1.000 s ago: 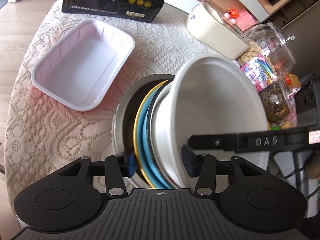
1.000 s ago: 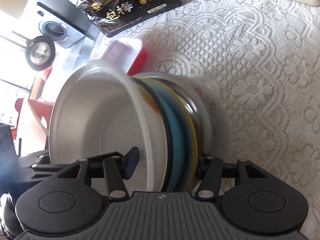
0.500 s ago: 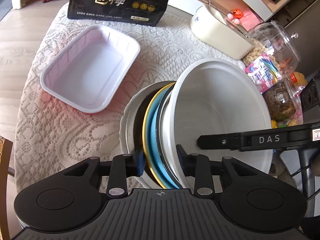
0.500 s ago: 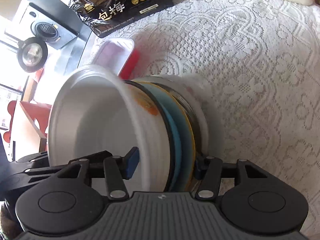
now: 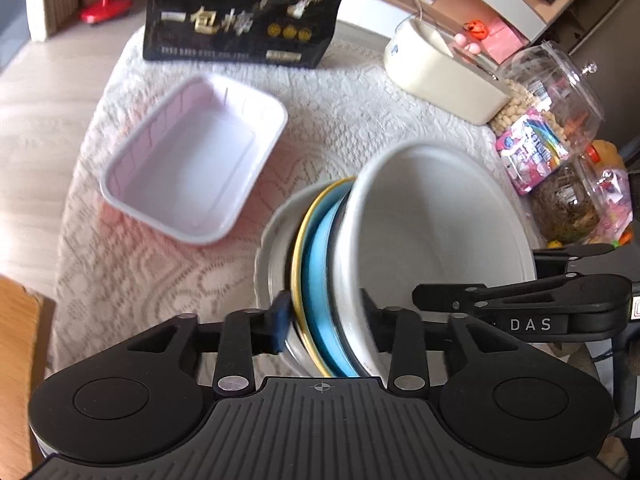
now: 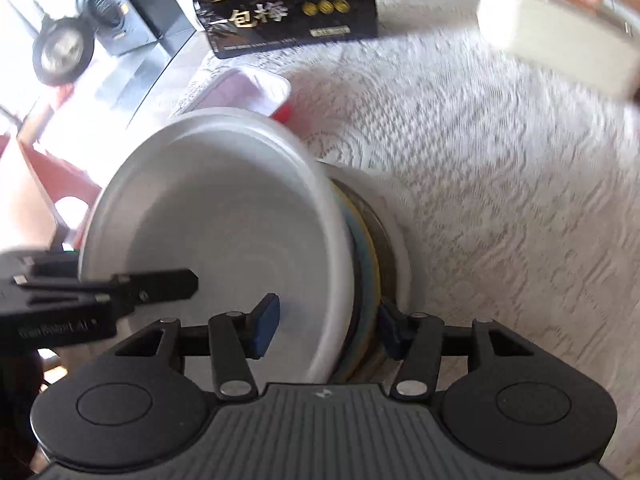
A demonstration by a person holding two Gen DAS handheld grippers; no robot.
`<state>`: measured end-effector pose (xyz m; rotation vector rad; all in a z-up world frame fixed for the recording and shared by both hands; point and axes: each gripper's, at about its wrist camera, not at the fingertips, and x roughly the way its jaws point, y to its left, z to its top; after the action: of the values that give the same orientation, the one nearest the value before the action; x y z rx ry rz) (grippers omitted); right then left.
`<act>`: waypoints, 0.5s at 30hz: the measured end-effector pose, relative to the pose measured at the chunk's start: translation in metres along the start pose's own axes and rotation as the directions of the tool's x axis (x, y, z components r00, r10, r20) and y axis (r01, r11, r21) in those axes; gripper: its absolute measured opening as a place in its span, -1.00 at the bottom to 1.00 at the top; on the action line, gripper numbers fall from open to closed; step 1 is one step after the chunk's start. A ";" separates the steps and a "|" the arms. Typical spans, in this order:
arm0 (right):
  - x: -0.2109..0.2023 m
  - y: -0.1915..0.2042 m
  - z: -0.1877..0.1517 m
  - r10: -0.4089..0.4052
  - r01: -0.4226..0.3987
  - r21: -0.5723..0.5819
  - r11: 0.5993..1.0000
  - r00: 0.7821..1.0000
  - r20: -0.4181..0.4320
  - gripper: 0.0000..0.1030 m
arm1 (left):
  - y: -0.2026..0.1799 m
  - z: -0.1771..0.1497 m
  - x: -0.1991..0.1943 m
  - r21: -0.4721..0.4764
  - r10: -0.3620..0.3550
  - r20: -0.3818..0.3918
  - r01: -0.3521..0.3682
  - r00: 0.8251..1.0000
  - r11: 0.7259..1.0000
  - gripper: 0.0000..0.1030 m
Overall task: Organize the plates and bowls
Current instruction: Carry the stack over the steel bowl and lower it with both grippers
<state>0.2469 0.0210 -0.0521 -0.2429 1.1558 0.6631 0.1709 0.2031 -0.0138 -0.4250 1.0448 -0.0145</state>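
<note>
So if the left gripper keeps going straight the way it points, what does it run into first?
The left gripper already straddles the stacked dishes, white bowl innermost. Pushed on, it would probably just slide deeper over their rims; past them likely the lace tablecloth, though depth is unclear.

Looks like a home dining corner: lace cloth over the counter, snack jars, a black bag of plums, wood floor, washing machine nearby.
</note>
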 end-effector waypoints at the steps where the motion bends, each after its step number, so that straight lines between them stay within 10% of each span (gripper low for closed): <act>1: -0.002 0.002 0.000 -0.012 0.013 -0.015 1.000 1.000 0.025 0.02 | -0.002 0.000 -0.003 0.017 0.024 0.015 -0.024 1.000 1.000 -0.24; 15: -0.009 0.002 -0.005 0.013 -0.015 0.031 0.999 0.998 0.055 0.06 | 0.003 0.003 -0.012 0.001 -0.011 -0.013 0.011 1.000 1.000 -0.21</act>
<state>0.2393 0.0170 -0.0462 -0.1895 1.1155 0.6597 0.1665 0.2093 -0.0034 -0.4306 1.0555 -0.0281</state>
